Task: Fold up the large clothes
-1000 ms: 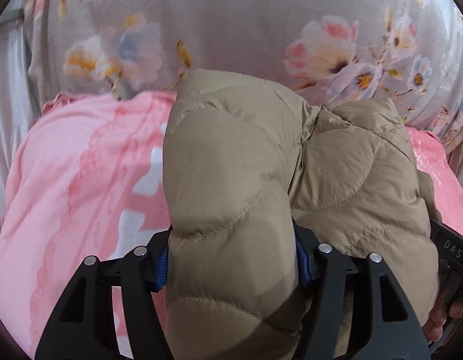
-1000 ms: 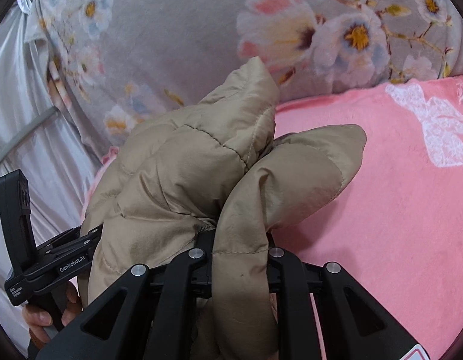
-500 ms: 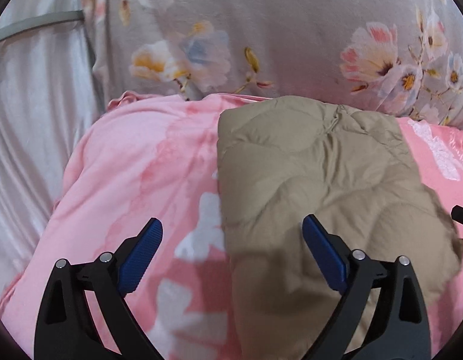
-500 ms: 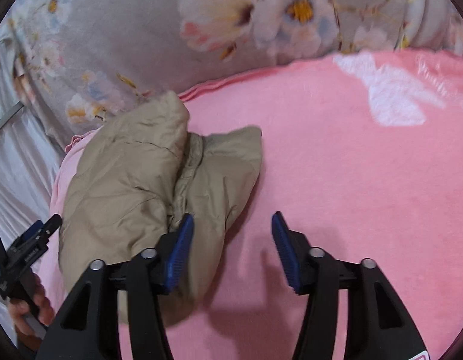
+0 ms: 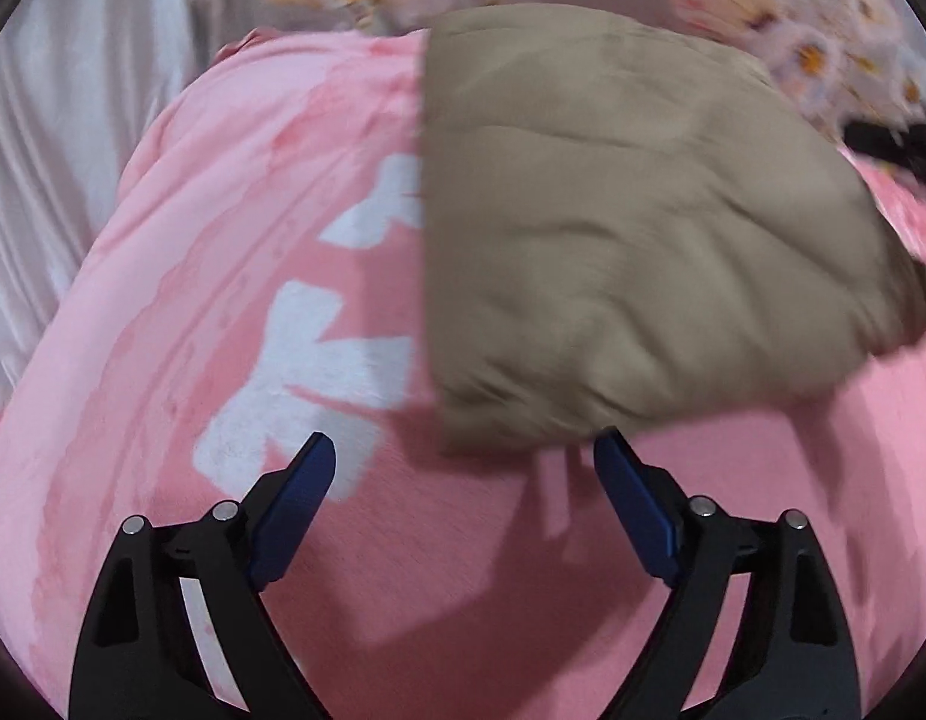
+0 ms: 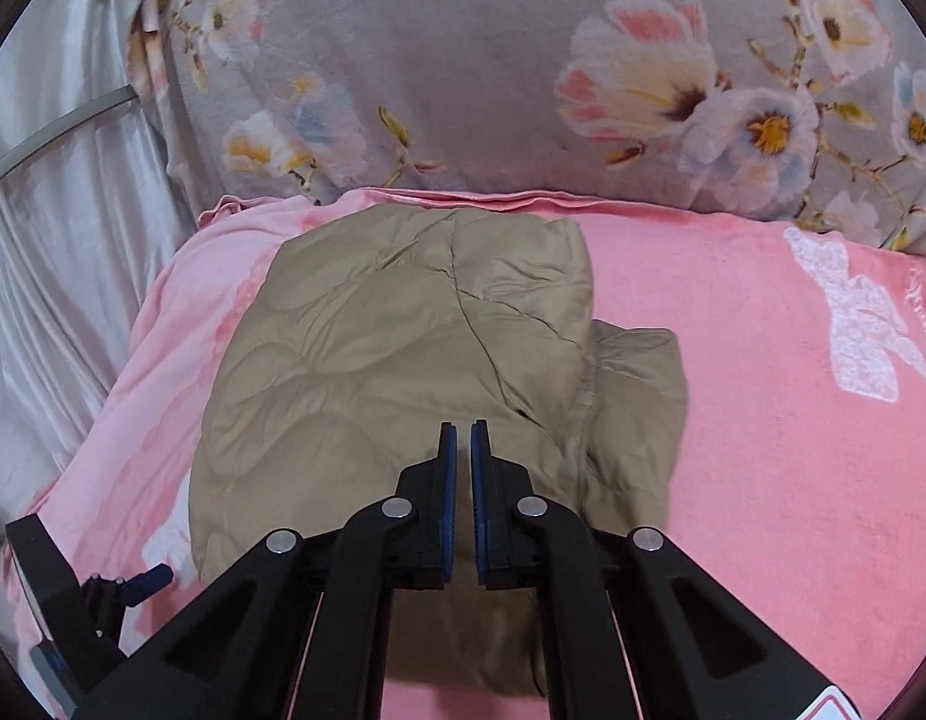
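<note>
Tan quilted jacket [image 6: 403,360] lay folded on pink blanket [image 6: 763,420], frame centre | L tongs [image 5: 463,456] spread, closing slightly, nothing between | R tongs [image 6: 463,438] pressed together, empty, over jacket

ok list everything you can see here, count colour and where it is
quilted jacket: one, tan, folded, lying on the pink blanket
blanket: one, pink with white patterns, spread under the jacket
floral fabric: one, grey with pink and white flowers, behind the blanket
satin sheet: one, silvery white, far left
cord: one, grey, across the satin sheet
left tool: black with blue pads, closing slightly, nothing between the pads, just short of the jacket's near edge
right tool: black with blue pads, shut, empty, above the jacket
</note>
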Demonstrator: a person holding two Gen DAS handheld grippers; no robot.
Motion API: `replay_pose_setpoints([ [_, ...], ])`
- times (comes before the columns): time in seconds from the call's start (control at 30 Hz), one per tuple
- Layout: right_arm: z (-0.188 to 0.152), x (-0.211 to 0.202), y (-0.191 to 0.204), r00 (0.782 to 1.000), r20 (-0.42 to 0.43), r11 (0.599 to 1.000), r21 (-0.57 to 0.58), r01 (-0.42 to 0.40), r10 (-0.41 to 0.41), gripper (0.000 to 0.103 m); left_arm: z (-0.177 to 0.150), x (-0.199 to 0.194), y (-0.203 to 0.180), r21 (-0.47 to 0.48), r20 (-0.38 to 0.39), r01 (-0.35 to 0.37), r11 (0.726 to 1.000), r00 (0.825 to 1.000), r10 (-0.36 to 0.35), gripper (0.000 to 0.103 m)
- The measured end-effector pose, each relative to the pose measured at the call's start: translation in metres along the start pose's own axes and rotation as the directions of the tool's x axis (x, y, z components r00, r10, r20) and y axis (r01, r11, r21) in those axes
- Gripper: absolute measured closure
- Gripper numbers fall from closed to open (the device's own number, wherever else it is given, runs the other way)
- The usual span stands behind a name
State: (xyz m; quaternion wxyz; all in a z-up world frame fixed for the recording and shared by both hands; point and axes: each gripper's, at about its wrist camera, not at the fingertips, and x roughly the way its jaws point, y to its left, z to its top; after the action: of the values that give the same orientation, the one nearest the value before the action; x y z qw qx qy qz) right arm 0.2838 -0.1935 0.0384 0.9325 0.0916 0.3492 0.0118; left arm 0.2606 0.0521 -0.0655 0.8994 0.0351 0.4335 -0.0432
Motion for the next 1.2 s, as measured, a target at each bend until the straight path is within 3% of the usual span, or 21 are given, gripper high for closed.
replay_pose_setpoints([
  [0.1, -0.001, 0.023, 0.0, 0.999, -0.027, 0.999, 0.013, 0.039, -0.039, 0.1, 0.015, 0.009, 0.014, -0.042, 0.007, 0.018, 0.999, 1.0, -0.018, 0.016],
  [0.23, -0.023, 0.044, -0.01, 0.995, -0.049, 0.995, 0.041, 0.091, -0.089, 0.102, 0.033, 0.024, 0.014, -0.01, 0.043, -0.045, 0.999, 0.998, 0.046, 0.016],
  [0.33, -0.035, 0.056, -0.016, 0.995, -0.058, 0.993, 0.079, 0.09, -0.086, 0.103, 0.043, 0.043, 0.014, -0.008, 0.022, -0.03, 1.0, 0.999, 0.03, 0.014],
  [0.63, -0.053, 0.077, -0.012, 0.988, -0.024, 0.987, 0.057, 0.151, -0.149, 0.103, 0.052, 0.06, 0.013, 0.0, 0.038, -0.05, 0.999, 0.998, 0.05, 0.009],
  [0.7, -0.048, 0.077, -0.012, 0.986, -0.058, 0.987, 0.028, 0.16, -0.159, 0.103, 0.05, 0.051, 0.013, 0.011, 0.03, -0.048, 0.999, 0.998, 0.048, 0.018],
  [0.77, -0.044, 0.063, -0.015, 0.982, -0.085, 0.984, 0.041, 0.175, -0.171, 0.103, 0.046, 0.031, 0.012, 0.03, 0.033, -0.03, 0.999, 0.999, 0.029, 0.02],
  [0.9, -0.046, 0.01, -0.01, 0.993, -0.033, 0.99, 0.088, 0.114, -0.112, 0.102, 0.04, -0.038, 0.012, 0.05, 0.153, -0.013, 0.999, 0.988, 0.005, 0.018],
  [1.0, -0.053, 0.001, 0.005, 0.997, -0.048, 0.996, 0.06, 0.07, -0.067, 0.102, 0.055, -0.071, 0.006, 0.026, 0.232, -0.01, 1.0, 0.973, 0.003, 0.015],
  [1.1, -0.065, 0.016, 0.016, 0.993, -0.09, 0.996, 0.021, 0.085, -0.083, 0.102, 0.073, -0.067, -0.012, 0.027, 0.253, -0.039, 0.999, 0.967, 0.031, 0.014],
  [1.2, -0.073, 0.029, 0.016, 0.99, -0.103, 0.995, 0.015, 0.097, -0.095, 0.103, 0.08, -0.04, -0.031, 0.041, 0.211, -0.054, 0.998, 0.976, 0.044, 0.014],
])
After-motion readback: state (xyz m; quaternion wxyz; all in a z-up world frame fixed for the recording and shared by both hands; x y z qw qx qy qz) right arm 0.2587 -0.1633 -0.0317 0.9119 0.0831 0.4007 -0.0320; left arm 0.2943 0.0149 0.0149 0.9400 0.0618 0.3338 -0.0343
